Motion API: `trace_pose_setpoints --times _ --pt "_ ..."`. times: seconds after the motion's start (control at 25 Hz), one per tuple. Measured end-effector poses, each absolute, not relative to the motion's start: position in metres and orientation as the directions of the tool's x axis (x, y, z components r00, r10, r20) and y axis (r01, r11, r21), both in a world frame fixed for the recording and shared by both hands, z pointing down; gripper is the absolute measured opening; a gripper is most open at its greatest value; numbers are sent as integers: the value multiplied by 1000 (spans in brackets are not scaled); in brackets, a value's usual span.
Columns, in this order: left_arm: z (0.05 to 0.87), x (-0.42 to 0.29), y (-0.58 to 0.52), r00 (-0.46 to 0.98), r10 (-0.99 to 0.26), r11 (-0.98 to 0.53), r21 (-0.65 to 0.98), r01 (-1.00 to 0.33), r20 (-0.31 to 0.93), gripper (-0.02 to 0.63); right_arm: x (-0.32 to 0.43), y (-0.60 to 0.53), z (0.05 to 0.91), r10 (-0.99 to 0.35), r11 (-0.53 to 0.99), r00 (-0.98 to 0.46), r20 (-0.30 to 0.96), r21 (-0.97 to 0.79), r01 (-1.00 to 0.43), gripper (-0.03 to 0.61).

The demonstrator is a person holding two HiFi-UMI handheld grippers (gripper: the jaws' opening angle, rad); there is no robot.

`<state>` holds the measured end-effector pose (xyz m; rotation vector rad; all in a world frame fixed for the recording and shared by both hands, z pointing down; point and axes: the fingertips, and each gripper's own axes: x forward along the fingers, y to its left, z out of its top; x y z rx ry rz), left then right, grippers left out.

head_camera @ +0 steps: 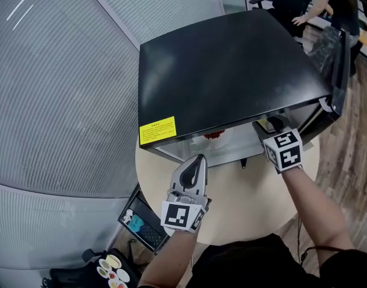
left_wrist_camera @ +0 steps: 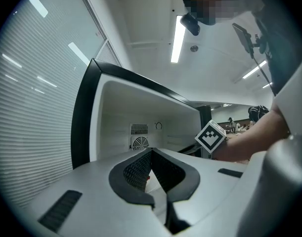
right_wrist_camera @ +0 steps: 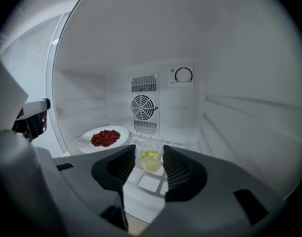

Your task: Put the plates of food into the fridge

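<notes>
A black mini fridge (head_camera: pixel 231 71) stands open on a round table. Inside it, at the left, lies a white plate of red food (right_wrist_camera: pixel 104 138), also glimpsed under the fridge's top (head_camera: pixel 214 135). My right gripper (right_wrist_camera: pixel 150 164) reaches into the fridge (head_camera: pixel 268 125). Its pads flank a small glass of yellow liquid (right_wrist_camera: pixel 151 160) and are shut on it, low over the white shelf. My left gripper (head_camera: pixel 197 159) hangs outside in front of the opening, its tips (left_wrist_camera: pixel 151 152) together with nothing in them. It looks into the fridge.
The fridge door (head_camera: pixel 339 59) stands open at the right. A fan grille (right_wrist_camera: pixel 144 107) and a dial (right_wrist_camera: pixel 183 75) are on the back wall. The beige table (head_camera: pixel 255 197) shows in front. A tray of small things (head_camera: pixel 114 272) lies on the floor, and people stand at the back (head_camera: pixel 315 5).
</notes>
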<state>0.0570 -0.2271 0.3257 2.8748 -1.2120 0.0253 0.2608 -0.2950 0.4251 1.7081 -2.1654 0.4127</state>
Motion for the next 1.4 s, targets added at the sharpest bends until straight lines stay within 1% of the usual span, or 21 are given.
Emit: trace_pose_setpoints --times 0.32,0.6,1.04,1.4 --pt "331 63 -235 706 -707 -706 17 -708 40 6 264 -304 441 -842 225 -210 497 -30 -974 184" --pt "328 64 -237 697 -716 -698 1 -716 33 6 267 -307 446 -841 224 -205 500 -22 -974 184" --pt "331 56 -228 679 -732 -681 -5 -733 52 6 263 -306 451 -825 262 -209 525 28 -965 186" --pt "322 47 -212 665 -746 -665 -20 -746 31 6 266 -296 430 -861 245 -189 471 60 -968 186"
